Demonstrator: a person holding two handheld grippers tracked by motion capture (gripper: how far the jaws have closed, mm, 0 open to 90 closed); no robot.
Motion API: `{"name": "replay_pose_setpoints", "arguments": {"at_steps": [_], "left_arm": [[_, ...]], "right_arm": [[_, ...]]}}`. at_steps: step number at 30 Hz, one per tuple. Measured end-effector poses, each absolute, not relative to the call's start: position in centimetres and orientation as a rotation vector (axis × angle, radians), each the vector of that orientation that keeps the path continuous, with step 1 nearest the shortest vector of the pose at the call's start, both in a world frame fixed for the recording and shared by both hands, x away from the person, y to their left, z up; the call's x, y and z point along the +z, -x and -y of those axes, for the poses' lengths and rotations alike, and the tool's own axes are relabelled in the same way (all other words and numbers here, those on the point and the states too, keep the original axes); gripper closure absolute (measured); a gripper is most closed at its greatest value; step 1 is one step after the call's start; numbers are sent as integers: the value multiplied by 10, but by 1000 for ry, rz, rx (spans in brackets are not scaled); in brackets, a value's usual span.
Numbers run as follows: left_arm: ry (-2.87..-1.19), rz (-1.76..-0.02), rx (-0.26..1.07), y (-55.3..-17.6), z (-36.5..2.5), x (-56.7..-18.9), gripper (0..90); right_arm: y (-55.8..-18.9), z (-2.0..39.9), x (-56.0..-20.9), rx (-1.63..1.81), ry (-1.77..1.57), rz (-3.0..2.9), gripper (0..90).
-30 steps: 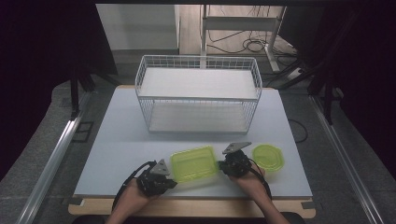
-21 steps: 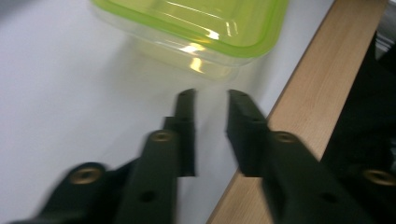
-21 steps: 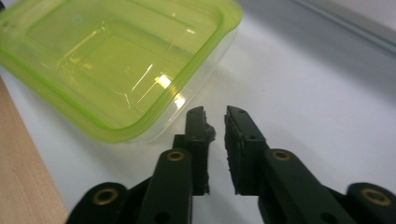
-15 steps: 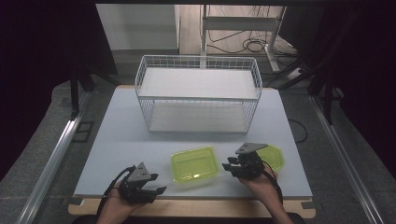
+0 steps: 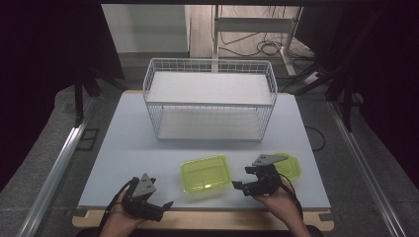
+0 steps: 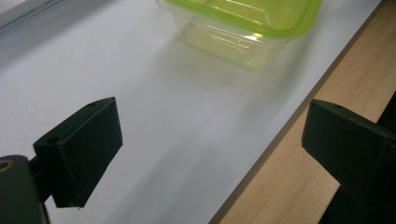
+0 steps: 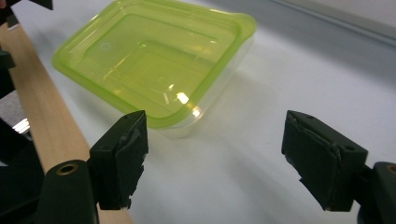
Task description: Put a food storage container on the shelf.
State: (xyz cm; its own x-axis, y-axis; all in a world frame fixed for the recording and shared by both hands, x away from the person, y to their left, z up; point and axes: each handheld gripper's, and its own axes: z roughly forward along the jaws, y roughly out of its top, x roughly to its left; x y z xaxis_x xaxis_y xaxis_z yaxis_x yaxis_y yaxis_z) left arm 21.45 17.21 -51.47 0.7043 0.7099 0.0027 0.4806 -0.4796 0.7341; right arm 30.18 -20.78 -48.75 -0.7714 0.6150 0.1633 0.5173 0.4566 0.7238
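- Left gripper [image 5: 160,207]: positioned at the near edge of the table [image 5: 128,148], over the wooden front strip, well apart from the container. Its jaws have just been opening and now stand wide. Nothing lies between them; the left gripper view shows bare white surface and wood in the gap.
- Right gripper [image 5: 243,186]: positioned just right of the container, raised slightly off the table. Its jaws have just been opening and now stand wide apart. The right gripper view shows the container's near corner ahead of the left-hand jaw, not between the pads, and not touched.
- Lidded green container [image 5: 205,174]: rests flat on the white table surface, near the front edge, between the two grippers. The lid appears seated all round. Neither gripper has contact with it.
- Second green container [image 5: 291,167]: sits just behind the right gripper, partly hidden by it.
- Wire basket [image 5: 209,101]: stands upright at the middle of the table, well beyond the containers, with nothing visible inside.
- Step in hand, as judged: release of the lidded container, both grippers standing clear of it.
- Next move, as judged: likely the second container. It calls for turning the right gripper toward it and straddling its rim before closing.
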Motion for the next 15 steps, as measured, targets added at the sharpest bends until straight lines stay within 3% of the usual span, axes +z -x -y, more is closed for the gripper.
{"name": "replay_pose_setpoints", "arguments": {"at_steps": [8, 15], "left_arm": [[-2192, -898, 411, -215, -172, -517, 50], [-2208, -893, 413, -215, -170, -519, 50]], "right_arm": [[-309, 203, -483, 1225, -1089, -2610, 230], [-320, 198, -481, 1272, -1135, -2606, 290]]}}
